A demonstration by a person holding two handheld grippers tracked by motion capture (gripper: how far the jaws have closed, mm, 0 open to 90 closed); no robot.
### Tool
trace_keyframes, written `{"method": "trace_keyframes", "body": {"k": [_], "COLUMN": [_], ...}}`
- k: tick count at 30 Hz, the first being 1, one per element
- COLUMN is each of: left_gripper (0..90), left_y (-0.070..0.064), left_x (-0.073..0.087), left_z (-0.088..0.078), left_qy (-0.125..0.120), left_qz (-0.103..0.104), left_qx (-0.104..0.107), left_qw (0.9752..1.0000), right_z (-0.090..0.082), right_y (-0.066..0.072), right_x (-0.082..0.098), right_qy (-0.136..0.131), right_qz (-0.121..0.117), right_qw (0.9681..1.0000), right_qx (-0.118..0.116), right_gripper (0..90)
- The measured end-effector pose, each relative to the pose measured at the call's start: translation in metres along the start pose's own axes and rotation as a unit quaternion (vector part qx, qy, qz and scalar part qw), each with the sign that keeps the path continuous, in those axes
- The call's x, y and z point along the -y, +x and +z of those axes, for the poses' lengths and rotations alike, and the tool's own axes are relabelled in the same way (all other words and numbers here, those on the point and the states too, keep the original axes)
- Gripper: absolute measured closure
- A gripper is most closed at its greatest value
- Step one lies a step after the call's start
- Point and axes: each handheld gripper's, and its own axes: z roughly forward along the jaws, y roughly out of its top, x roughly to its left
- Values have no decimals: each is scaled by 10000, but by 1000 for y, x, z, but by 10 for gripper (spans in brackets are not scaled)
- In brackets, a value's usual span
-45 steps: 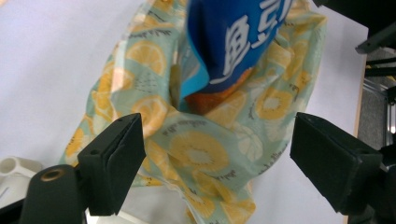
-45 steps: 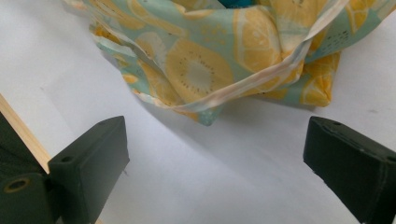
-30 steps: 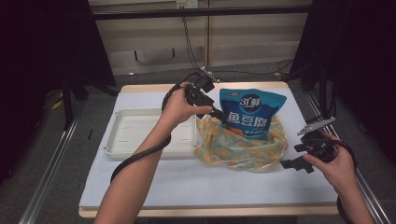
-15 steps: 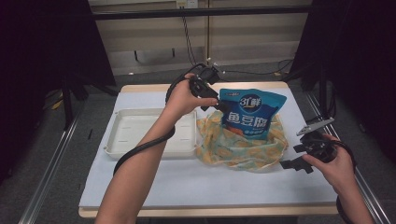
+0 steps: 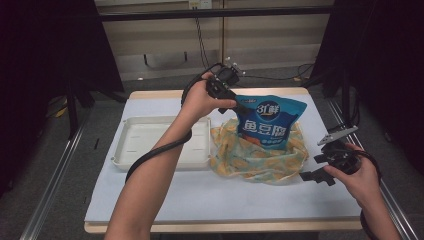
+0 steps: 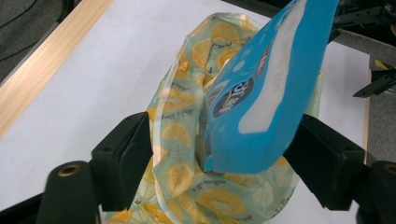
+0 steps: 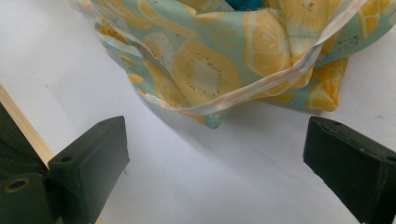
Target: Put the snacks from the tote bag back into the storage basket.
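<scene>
Blue snack packet standing in lemon-print bag, between left jaws; right jaws wide and empty.

Far left, well clear of both grippers: shallow white plastic tray (image 5: 150, 142) on white tabletop (image 5: 240, 200). Left gripper (image 6: 219, 154) raised over far side of table, jaws just closing a little yet wide, straddling rim of soft pale-green fabric bag printed with yellow lemon slices (image 6: 187, 140) and lower corner of glossy blue foil snack packet with white lettering (image 6: 266, 93). Pads on bag or packet: cannot tell. From above, packet (image 5: 267, 122) upright in bag mouth, just right of left gripper (image 5: 235, 105). Bag (image 5: 250, 157) slumped on tabletop between the two grippers. Right gripper (image 7: 215, 158) low near right table edge, jaws spread wide, nothing between them, bag's bottom fold (image 7: 219, 70) just ahead of tips, apart. Same gripper from above (image 5: 312, 167) just right of bag.
</scene>
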Motion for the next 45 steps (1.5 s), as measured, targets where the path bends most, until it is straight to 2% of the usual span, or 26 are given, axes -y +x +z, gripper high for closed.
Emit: {"method": "trace_keyframes", "body": {"k": [1,3,4,5,8,12,14,16,17,18,19,20,24,26,28,29,31,34,35,38,39,41,43,45], "left_gripper": [242,255,257,258,302,297,304,348,364,389,447,465,623,736,788,839,878,893,896,891,872,815,716,662], "left_y": [0,1,0,1,0,-1,-1,-1,-2,-1,-2,-2,-6,-7,-9,-11,-11,-14,-16,-18,-19,-19,-20,-19], "left_x": [-1,-3,-2,-3,-6,-10,-12,-13,-14,-14,-14,-15,-18,-20,-22,-22,-23,-24,-23,-23,-24,-24,-26,-27], "left_z": [0,0,2,2,4,5,5,6,7,8,9,9,8,7,6,6,4,3,2,1,0,1,5,9], "left_qy": [5,13,-122,-110,-105,-112,-106,-84,-91,-76,-100,-93,-36,17,137,118,218,315,337,380,349,228,324,348], "left_qz": [-37,79,33,115,119,108,167,201,191,226,185,169,239,189,240,141,92,-26,-124,-19,28,50,232,245], "left_qx": [-6,-21,29,20,85,62,105,191,154,194,212,225,329,407,401,400,464,479,513,439,418,516,463,455], "left_qw": [10000,10000,9999,9999,9998,9999,9997,9996,9997,9995,9996,9996,9992,9990,9988,9990,9986,9984,9980,9983,9985,9984,9981,9981], "right_z": [0,0,0,0,0,0,0,1,1,1,1,1,-1,-1,-1,-1,0,0,0,0,-1,-1,-1,0], "right_y": [0,0,0,0,-1,-2,-1,-1,-1,-1,-1,-2,-2,-2,-2,-2,-3,-2,-2,-3,-2,-2,-1,-1], "right_x": [0,0,0,0,1,1,1,1,1,1,1,1,1,2,2,2,2,2,2,2,2,2,1,1], "right_qy": [1,5,21,19,-12,32,28,17,19,21,16,5,-8,-10,-5,9,-27,-5,-3,-38,-13,-27,-37,-40], "right_qz": [0,9,35,34,17,61,66,59,60,58,52,32,47,47,77,89,26,6,11,31,56,48,24,20], "right_qw": [10000,10000,10000,10000,10000,10000,10000,10000,10000,10000,10000,10000,10000,10000,10000,10000,10000,10000,10000,10000,10000,10000,10000,10000], "right_qx": [-3,-16,-19,-18,-28,-5,-11,-30,-30,-27,-31,-32,-23,-11,-23,-25,-32,-21,-15,-12,-1,3,-4,-9], "right_gripper": [62,62,62,62,62,62,62,62,62,62,62,63,63,63,63,63,63,64,64,64,64,64,65,64]}}
